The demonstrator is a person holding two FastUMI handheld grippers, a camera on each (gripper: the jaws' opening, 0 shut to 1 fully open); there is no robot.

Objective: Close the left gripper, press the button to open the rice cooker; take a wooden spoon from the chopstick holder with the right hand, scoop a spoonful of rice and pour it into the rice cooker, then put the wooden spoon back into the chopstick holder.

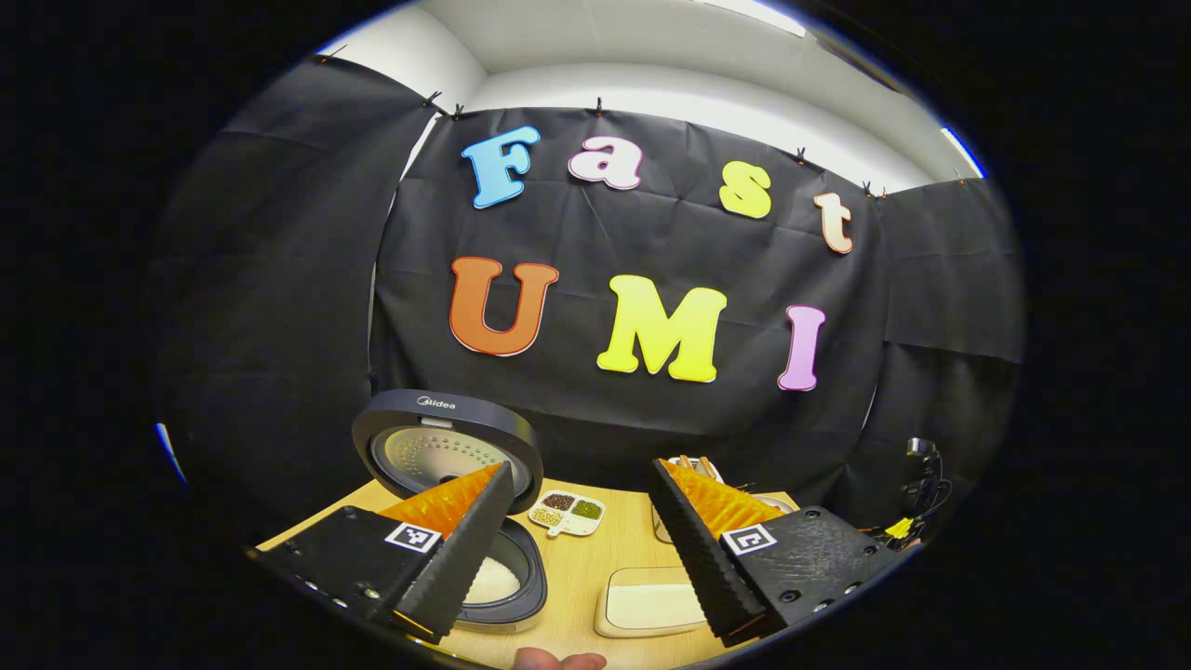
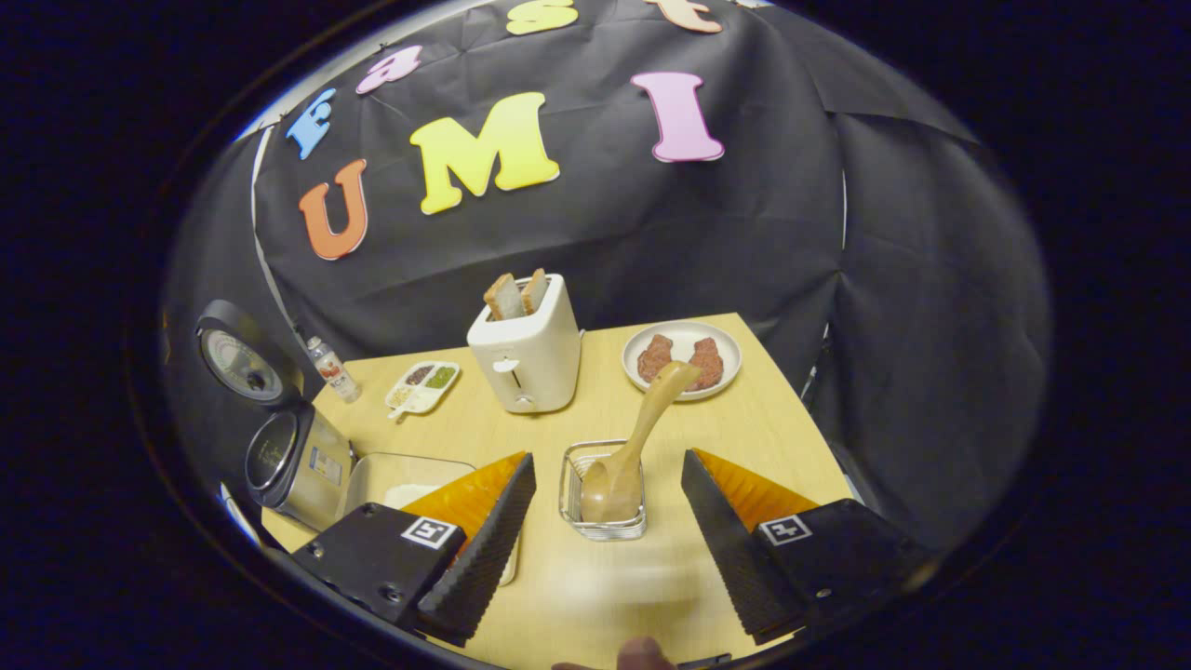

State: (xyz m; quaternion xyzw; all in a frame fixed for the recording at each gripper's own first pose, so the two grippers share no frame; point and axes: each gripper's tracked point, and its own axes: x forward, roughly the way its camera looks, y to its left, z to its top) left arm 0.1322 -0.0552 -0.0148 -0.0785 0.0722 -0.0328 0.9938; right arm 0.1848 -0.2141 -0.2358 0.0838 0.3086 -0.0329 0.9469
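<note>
With both sets of jaws released, we find the wooden spoon [image 2: 631,445] dead ahead of the right gripper [image 2: 605,549], bowl-down in the chopstick holder [image 2: 569,484], handle leaning far-right.

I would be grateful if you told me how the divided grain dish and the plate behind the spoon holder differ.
The divided grain dish is rectangular with several compartments, while the plate is round and undivided. The dish holds small heaps of dark, green and pale grains; the plate holds two reddish-brown pieces. The dish lies left of the toaster, the plate to its right. Both are pale and rest on the wooden table.
</note>
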